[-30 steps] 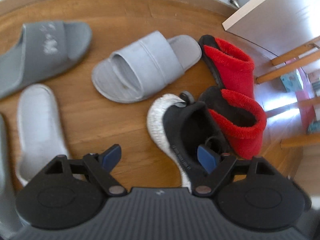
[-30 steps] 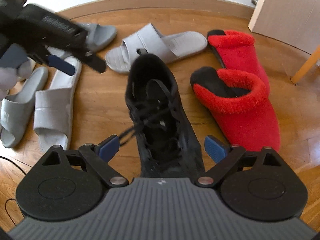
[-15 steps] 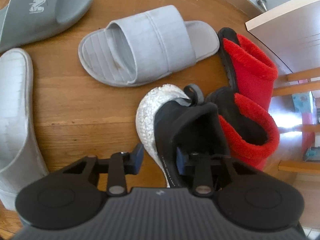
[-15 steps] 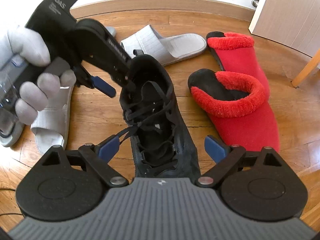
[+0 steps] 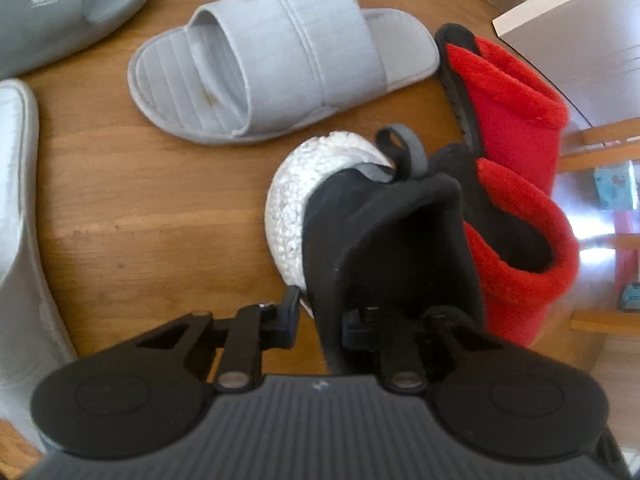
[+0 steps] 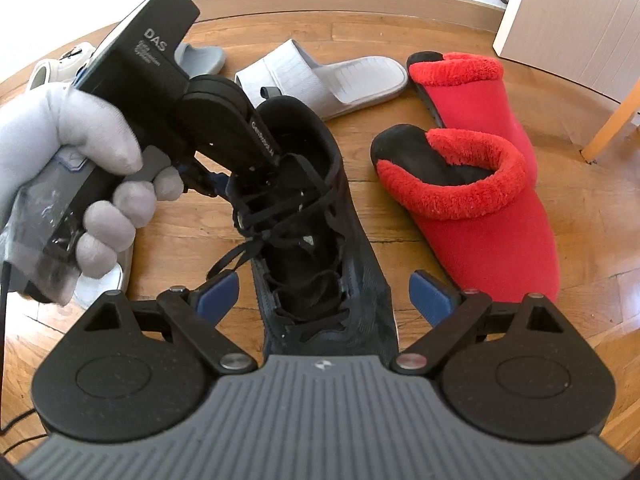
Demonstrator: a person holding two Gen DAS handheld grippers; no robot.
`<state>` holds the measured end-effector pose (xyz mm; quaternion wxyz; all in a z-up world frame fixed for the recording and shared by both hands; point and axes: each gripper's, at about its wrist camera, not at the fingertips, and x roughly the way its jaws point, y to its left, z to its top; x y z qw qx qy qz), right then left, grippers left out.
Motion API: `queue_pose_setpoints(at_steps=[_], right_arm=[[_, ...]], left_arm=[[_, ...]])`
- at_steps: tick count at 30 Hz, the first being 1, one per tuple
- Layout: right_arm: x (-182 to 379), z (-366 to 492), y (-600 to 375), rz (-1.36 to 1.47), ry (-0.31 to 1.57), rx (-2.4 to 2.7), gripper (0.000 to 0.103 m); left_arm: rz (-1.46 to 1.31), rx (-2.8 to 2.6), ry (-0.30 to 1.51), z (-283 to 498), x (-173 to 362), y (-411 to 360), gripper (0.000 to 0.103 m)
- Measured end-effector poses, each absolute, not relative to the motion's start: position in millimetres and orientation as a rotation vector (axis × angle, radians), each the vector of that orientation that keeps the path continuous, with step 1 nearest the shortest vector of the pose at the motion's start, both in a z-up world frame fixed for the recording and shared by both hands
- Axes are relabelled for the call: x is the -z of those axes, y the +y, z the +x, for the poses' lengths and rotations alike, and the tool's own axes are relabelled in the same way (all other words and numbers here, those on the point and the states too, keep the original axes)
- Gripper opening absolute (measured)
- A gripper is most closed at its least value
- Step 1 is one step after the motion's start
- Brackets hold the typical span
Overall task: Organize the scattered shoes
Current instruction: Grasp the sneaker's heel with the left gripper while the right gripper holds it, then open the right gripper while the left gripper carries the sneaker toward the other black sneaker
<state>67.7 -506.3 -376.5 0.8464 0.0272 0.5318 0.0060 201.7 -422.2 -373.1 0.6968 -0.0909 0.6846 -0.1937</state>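
My left gripper [image 5: 318,320] is clamped on the side wall of the black lace-up sneaker with the white pebbled sole [image 5: 384,240]: one finger outside against the sole, the other inside the collar. In the right wrist view a grey-gloved hand [image 6: 76,184] holds that gripper, its fingers buried among the laces. My right gripper [image 6: 324,294] hangs wide open over the sneaker's toe end, blue pads [image 6: 218,292] on either side of the upper, touching nothing.

The sneaker sits mid-way across the wooden plank floor [image 5: 140,216], heel toward the skirting board. Just beside it on the right lies a pair of red fleece slippers with black insoles [image 6: 480,208], side by side; the nearer one touches the sneaker's collar in the left wrist view. A light grey fabric slide [image 5: 280,68] lies crosswise beyond the heel, close to the far red slipper. A darker grey rubber slide with a white logo [image 5: 68,4] sits at the floor's far left, and a pale slide [image 5: 20,216] along the left edge. A door panel [image 6: 576,12] stands at the far right corner.
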Motion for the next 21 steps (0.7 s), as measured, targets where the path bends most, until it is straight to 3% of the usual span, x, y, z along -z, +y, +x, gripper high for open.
queue_pose_setpoints(at_steps=[1, 10, 14, 21], right_arm=[[376, 68, -506, 0.058, 1.122, -0.013, 0.093], [376, 70, -496, 0.066, 1.118, -0.044, 0.093], [368, 74, -482, 0.056, 1.075, -0.093, 0.101], [335, 84, -457, 0.044, 1.008, -0.128, 0.101]], left_arm=[[-0.222, 0.445, 1.538, 201, 370, -420, 0.007], [-0.28, 0.37, 1.518, 201, 336, -400, 0.006], [-0.353, 0.332, 1.54, 211, 324, -377, 0.006], [-0.407, 0.291, 1.452, 217, 283, -317, 0.006]])
